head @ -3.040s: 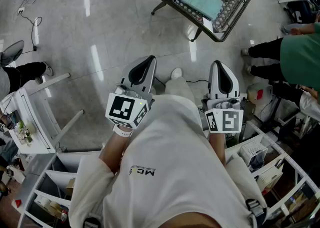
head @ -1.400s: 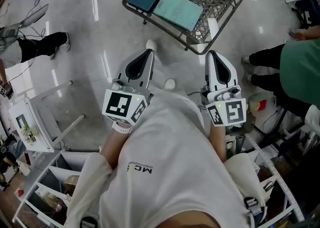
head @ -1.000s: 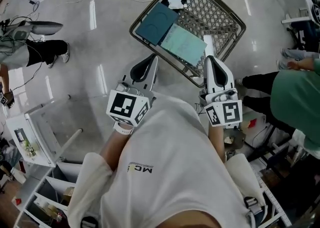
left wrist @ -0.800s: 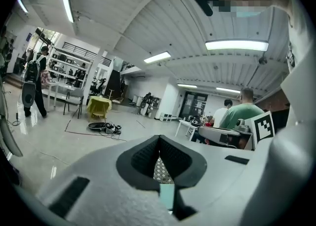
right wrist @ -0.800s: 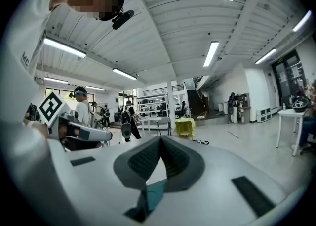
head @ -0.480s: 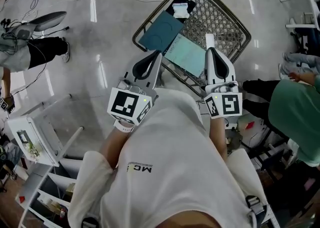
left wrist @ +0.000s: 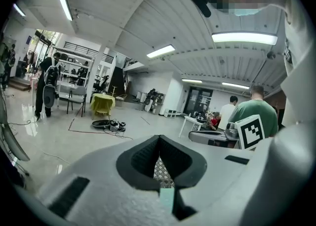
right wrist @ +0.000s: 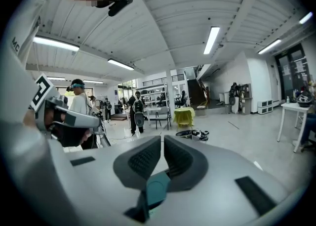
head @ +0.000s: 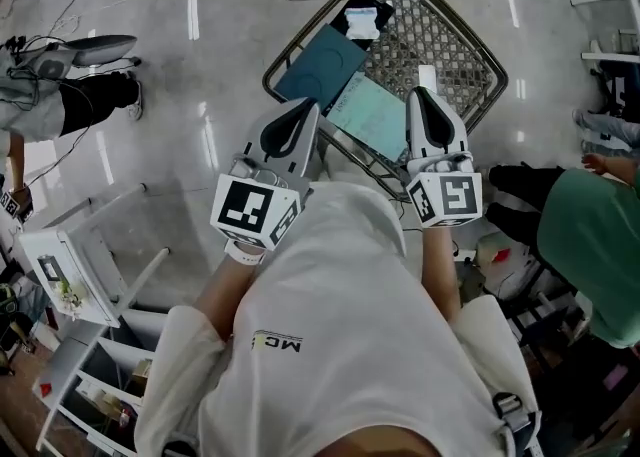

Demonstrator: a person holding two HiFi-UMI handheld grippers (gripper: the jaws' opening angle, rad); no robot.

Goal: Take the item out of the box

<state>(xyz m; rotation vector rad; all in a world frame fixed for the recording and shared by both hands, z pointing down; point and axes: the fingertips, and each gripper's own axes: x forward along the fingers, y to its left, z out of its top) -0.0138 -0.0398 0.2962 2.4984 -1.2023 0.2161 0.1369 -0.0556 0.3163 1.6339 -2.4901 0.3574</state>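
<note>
Nothing has come out yet. From where I stand, the person in the white shirt leans over a wire basket [head: 440, 40] that sits on the floor at their twelve o'clock, and both tools are raised just above its near rim.

The left gripper [head: 300, 115] points toward eleven o'clock and the right gripper [head: 425, 103] toward twelve. Each has its jaws pressed together with nothing pinched. The right gripper view shows the pads meeting along a thin seam. In the left gripper view the tips meet, and only mesh and a sliver of pale teal show through the hollow behind them.

The basket's contents lie untouched. A dark teal box [head: 322, 65] rests flat at the ten o'clock side, a pale teal box [head: 368, 113] lies just beside it toward the near rim, and a small black packet [head: 362, 20] sits at the far corner. I cannot tell which of them is meant as the item.

By my reading the approach is nearly done. The jaws must first spread, then go down into the basket, close on a box and lift it clear of the rim.
</note>
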